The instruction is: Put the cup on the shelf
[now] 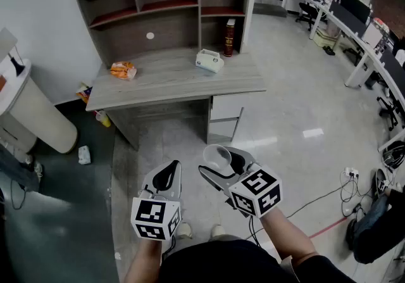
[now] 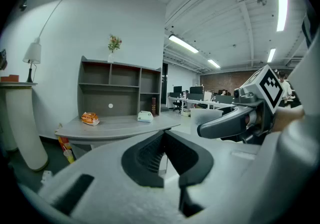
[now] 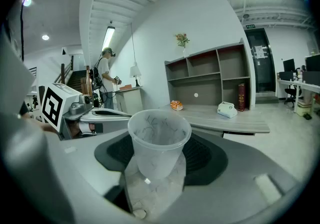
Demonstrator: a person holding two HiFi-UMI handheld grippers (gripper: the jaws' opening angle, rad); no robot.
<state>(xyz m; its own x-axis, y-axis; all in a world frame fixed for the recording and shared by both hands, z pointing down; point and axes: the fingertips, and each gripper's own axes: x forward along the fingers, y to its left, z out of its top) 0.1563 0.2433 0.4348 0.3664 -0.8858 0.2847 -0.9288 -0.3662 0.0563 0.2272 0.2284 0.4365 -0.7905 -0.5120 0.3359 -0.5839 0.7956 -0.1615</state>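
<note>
A clear plastic cup [image 1: 217, 156] stands upright between the jaws of my right gripper [image 1: 221, 165], which is shut on it. In the right gripper view the cup [image 3: 159, 140] fills the middle and the pads press its lower sides. My left gripper [image 1: 166, 178] is beside it on the left, shut, with nothing in it; its pads [image 2: 145, 155] meet at the tips. Both grippers are held over the floor, well short of the grey desk [image 1: 171, 79]. The shelf [image 1: 168, 6] stands on the desk's far side with open compartments.
On the desk lie an orange snack bag [image 1: 123, 70], a white box [image 1: 209, 60] and a dark red book [image 1: 229, 37] in the shelf's lower right compartment. A white cylinder [image 1: 38, 117] stands at the left. Office desks and chairs [image 1: 345, 16] line the right; cables [image 1: 351, 183] lie on the floor.
</note>
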